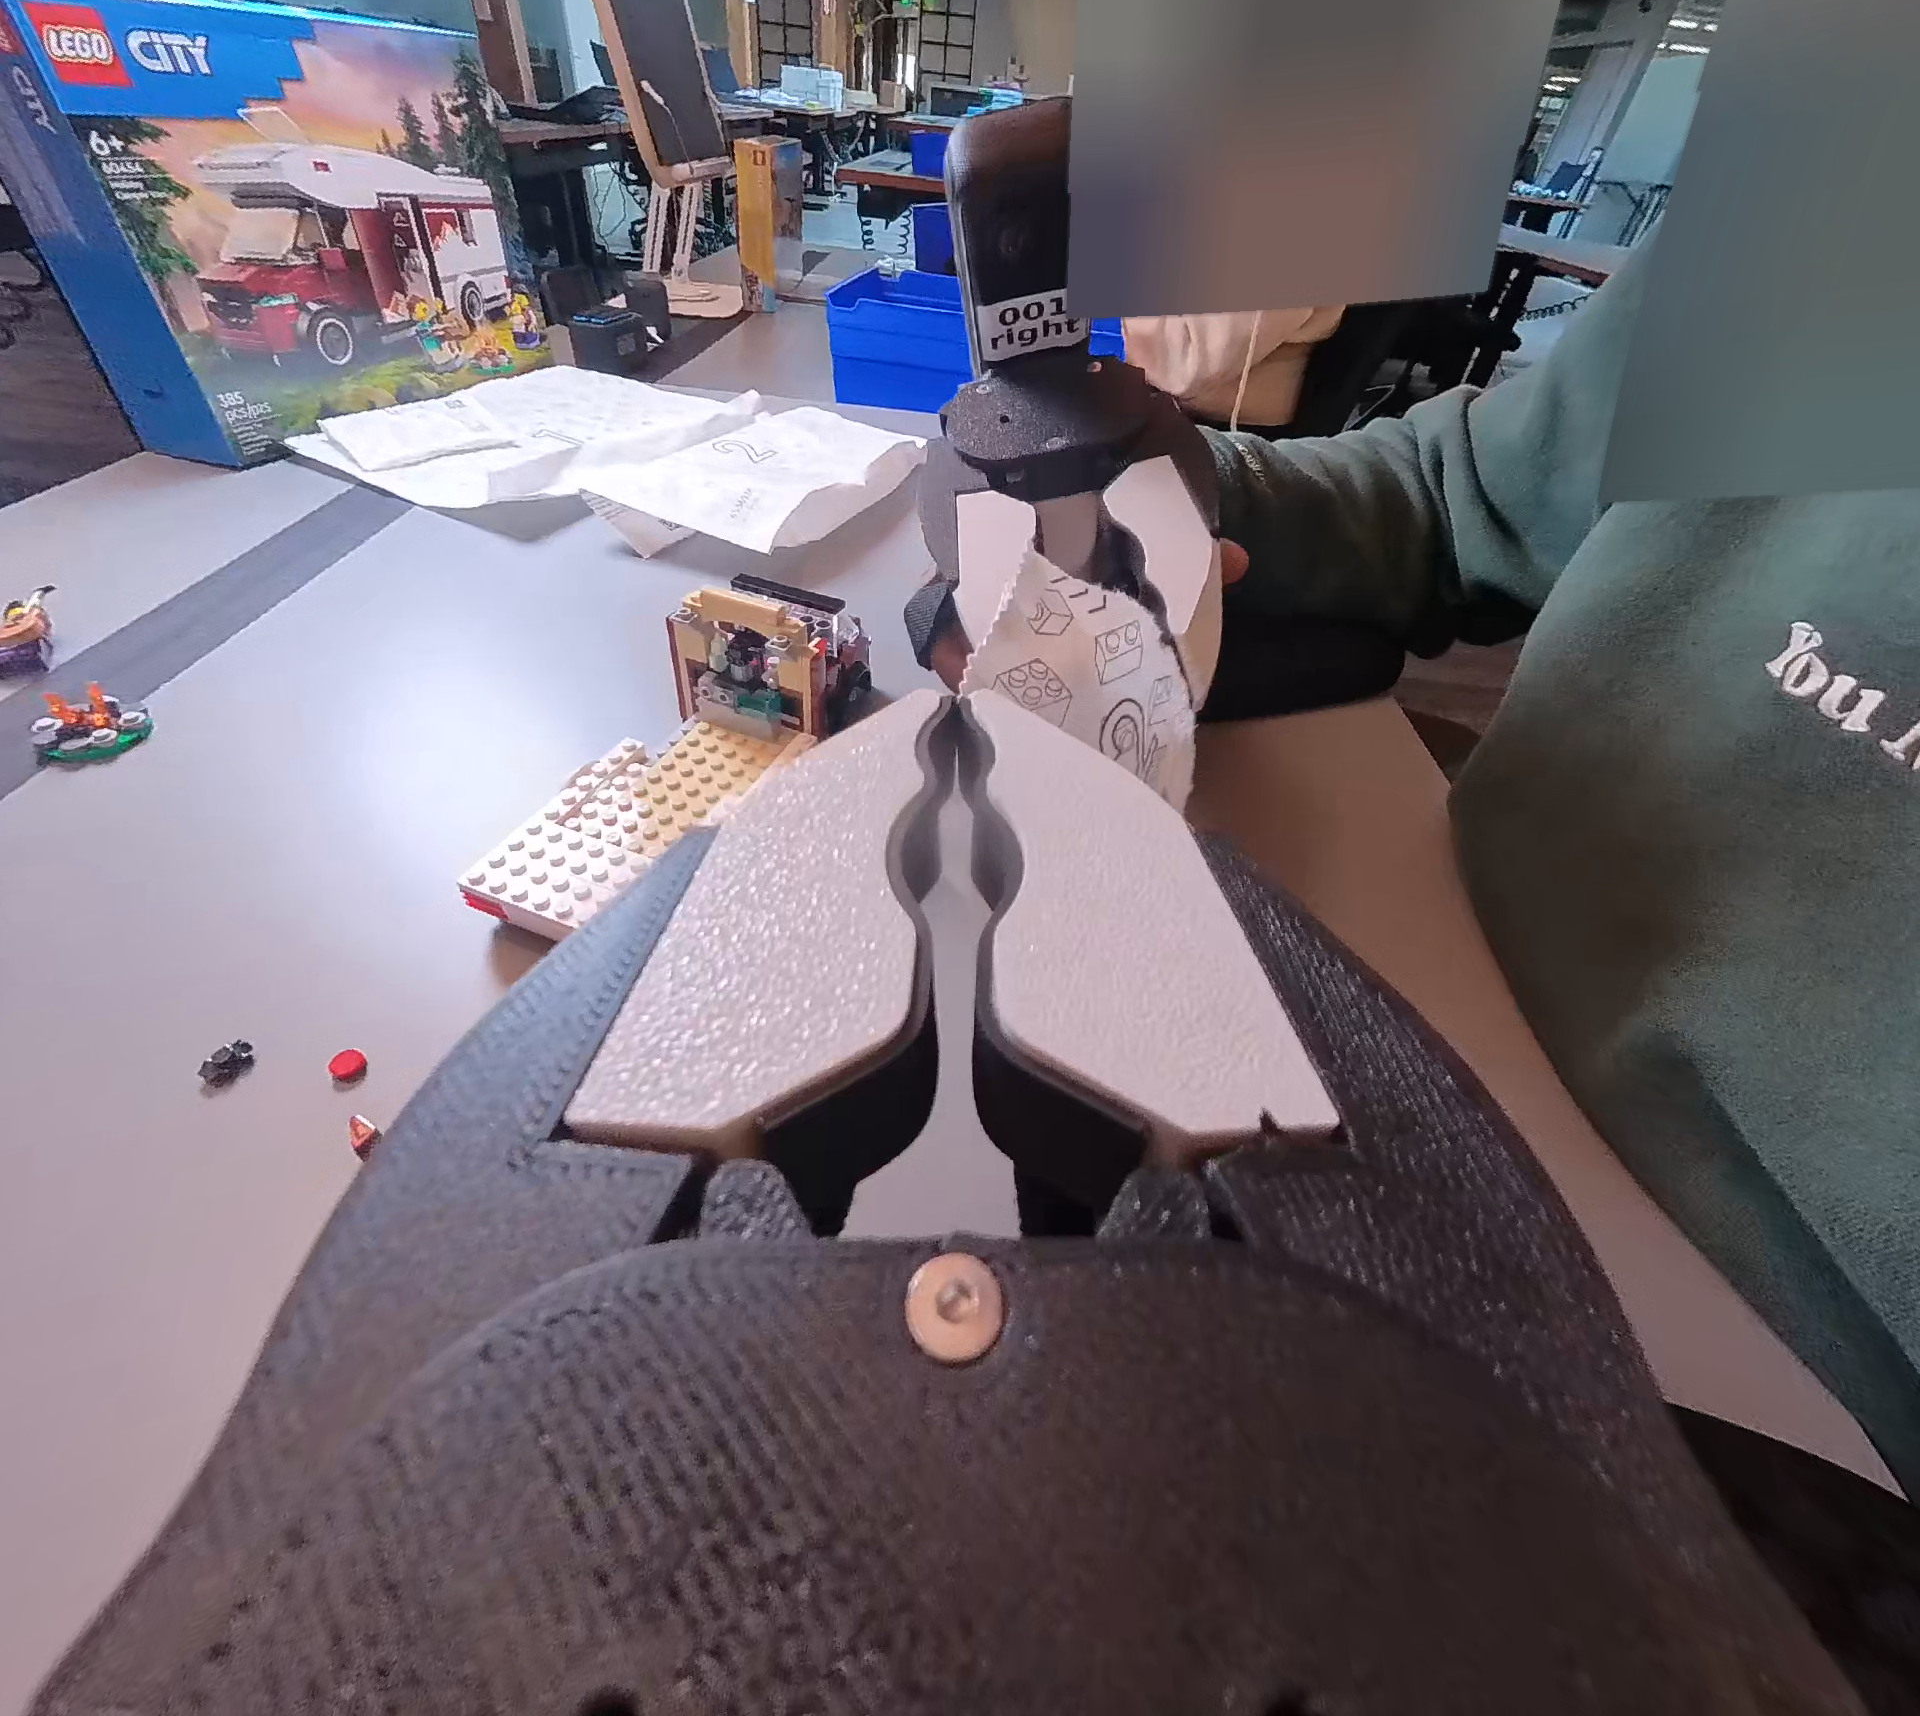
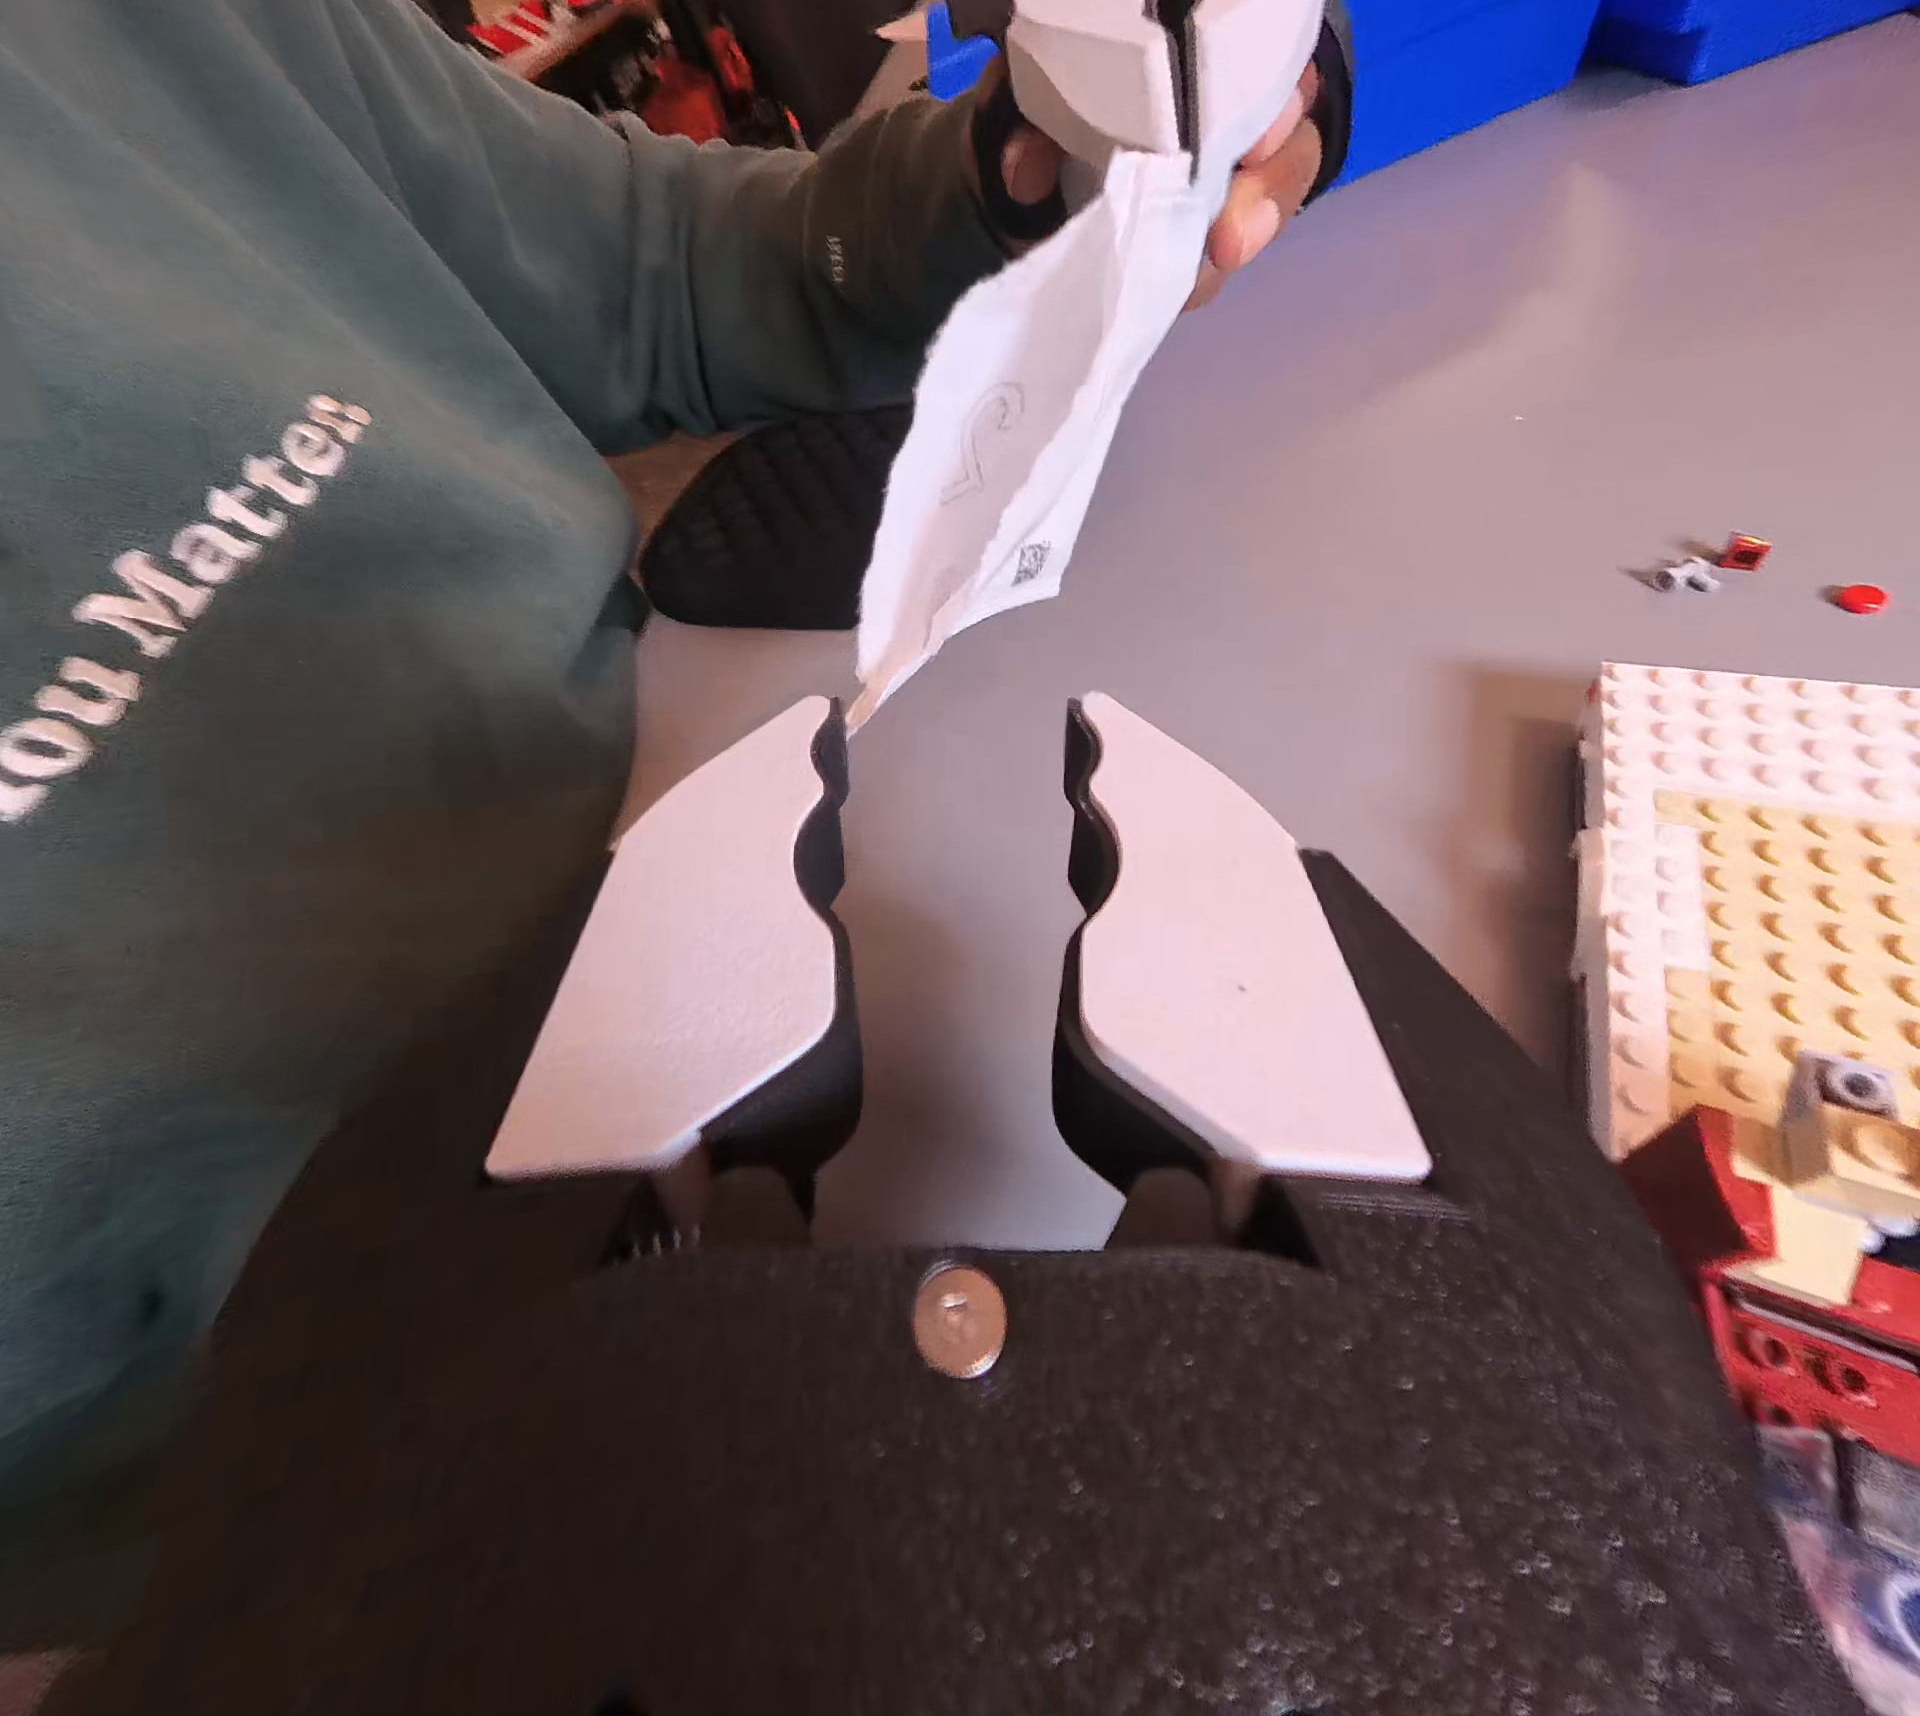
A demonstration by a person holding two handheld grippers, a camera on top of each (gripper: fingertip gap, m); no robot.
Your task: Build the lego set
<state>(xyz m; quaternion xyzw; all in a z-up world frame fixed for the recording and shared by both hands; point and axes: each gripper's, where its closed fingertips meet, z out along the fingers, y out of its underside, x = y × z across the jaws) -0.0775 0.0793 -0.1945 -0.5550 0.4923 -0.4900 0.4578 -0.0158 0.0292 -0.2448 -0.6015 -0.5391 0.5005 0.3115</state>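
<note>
**A:** Looking at the bag (image 2: 997, 440) first: who has it?

**B:** The left gripper (image 1: 958, 708). Its jaws are pressed together on the bag's top edge, and the bag hangs above the near table (image 1: 260, 887), in front of the person's green sweater.

**A:** And the right gripper (image 2: 956, 710)?

**B:** Its jaws stand apart with nothing between them. The bag's low corner sits right at the tip of one finger. I cannot tell whether it touches.

**A:** What's in the bag?

**B:** Hidden. The paper is opaque, and the right wrist view is blurred by motion there.

**A:** Where is the build (image 1: 764, 664)?

**B:** Mid-table, just left of the grippers. It is a small brown and tan cabin on a white and tan plate (image 1: 623, 809). In the left wrist view the left gripper covers the plate's near right corner. In the right wrist view the frame edge cuts the build off, and its red part is smeared.

**A:** Anything loose?

**B:** Near left lie a red stud (image 1: 347, 1064), a dark bit (image 1: 225, 1061) too small to make out, and a red piece (image 1: 362, 1136) half under the gripper body. Farther left sits a campfire (image 1: 88, 721), and a small model (image 1: 23, 627) is cut by the frame edge.

**A:** Far side?

**B:** Flat white bags (image 1: 623, 451) lie before the box (image 1: 260, 212). Blue bins (image 1: 894, 326) are partly behind the right gripper.
</note>
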